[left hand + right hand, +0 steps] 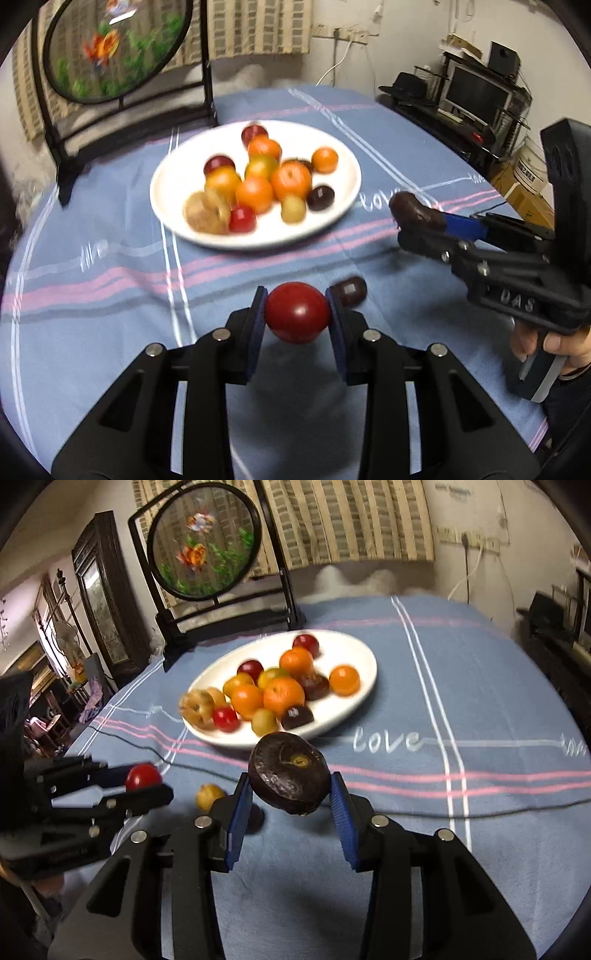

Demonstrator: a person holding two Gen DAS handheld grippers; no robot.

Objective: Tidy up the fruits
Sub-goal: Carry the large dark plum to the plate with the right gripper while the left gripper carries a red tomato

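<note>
My left gripper (297,314) is shut on a round red fruit (297,312), held above the blue cloth short of the white plate (177,177); it also shows in the right wrist view (143,775). My right gripper (291,794) is shut on a large dark brown fruit (290,777), held just short of the plate's (354,646) near rim; it shows at the right of the left wrist view (415,211). The plate holds several oranges, red, yellow and dark fruits. A dark fruit (349,291) and a yellow fruit (208,795) lie loose on the cloth.
A black-framed round screen (118,48) stands on the table behind the plate. A thin black cable (480,808) runs across the blue tablecloth (110,314). Shelves with a monitor (476,94) stand beyond the table's far right edge.
</note>
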